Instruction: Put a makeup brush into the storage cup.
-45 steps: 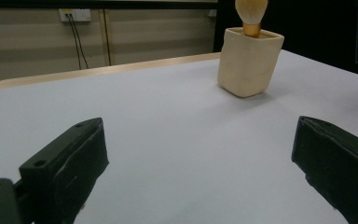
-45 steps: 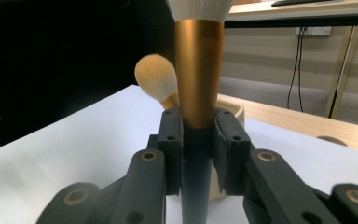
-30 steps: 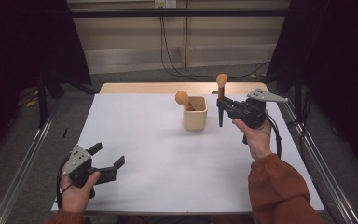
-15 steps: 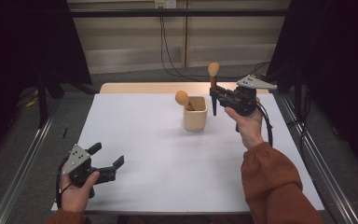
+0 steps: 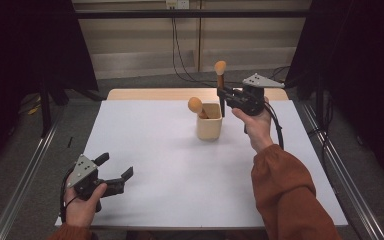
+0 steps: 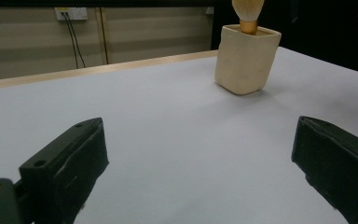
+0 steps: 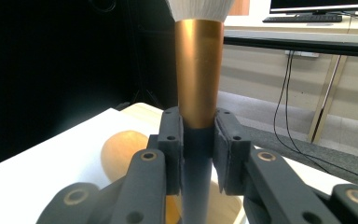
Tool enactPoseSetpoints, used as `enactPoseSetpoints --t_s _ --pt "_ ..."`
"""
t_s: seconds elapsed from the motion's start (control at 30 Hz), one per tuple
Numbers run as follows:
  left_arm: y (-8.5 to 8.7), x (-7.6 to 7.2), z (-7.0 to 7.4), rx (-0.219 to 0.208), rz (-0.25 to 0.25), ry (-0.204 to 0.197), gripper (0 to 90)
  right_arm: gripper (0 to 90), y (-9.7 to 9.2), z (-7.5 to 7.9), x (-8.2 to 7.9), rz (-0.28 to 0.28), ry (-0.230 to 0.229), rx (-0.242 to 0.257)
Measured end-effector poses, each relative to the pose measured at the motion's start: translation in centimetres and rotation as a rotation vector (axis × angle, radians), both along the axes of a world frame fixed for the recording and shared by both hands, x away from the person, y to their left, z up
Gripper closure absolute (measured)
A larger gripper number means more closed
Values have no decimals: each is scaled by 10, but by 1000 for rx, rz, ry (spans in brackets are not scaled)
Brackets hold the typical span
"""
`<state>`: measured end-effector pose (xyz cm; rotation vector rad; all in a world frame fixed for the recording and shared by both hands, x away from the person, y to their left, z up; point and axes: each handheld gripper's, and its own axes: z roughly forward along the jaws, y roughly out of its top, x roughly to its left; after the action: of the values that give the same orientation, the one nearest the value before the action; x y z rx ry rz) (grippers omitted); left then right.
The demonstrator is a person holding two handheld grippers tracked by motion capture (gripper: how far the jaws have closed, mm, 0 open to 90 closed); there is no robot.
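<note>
Makeup brush [image 5: 220, 75] stands upright in the air, clamped by its dark handle between the jaws of the right gripper [image 5: 223, 95], just above and to the 2 o'clock side of the cream cup [image 5: 209, 128]. In the right gripper view the two pads press on the handle from either side just under the copper ferrule of this brush [image 7: 199, 70], whose pale bristles fan out at the top edge. A second brush [image 5: 195, 105] with a rounded tan head leans out of the cup toward 10 o'clock; the same tan head [image 7: 123, 156] shows low behind the jaws in the right gripper view. The cup sits on the white table [image 5: 180, 170], toward 12 o'clock from its middle. The left gripper [image 5: 114, 172] rests near the table's 7 o'clock corner, well apart from the cup, its jaws spread wide with bare tabletop between them. In the left gripper view the cup [image 6: 246, 58] stands at about 1 o'clock beyond the jaws.
</note>
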<state>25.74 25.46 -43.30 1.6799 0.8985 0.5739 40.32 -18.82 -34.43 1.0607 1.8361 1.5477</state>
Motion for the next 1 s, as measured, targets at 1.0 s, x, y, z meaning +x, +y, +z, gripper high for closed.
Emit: enactPoseSetpoints --t_s 1.0 --pt "1 0 -1 4 4 0 33 753 12 -27 21 -21 31 18"
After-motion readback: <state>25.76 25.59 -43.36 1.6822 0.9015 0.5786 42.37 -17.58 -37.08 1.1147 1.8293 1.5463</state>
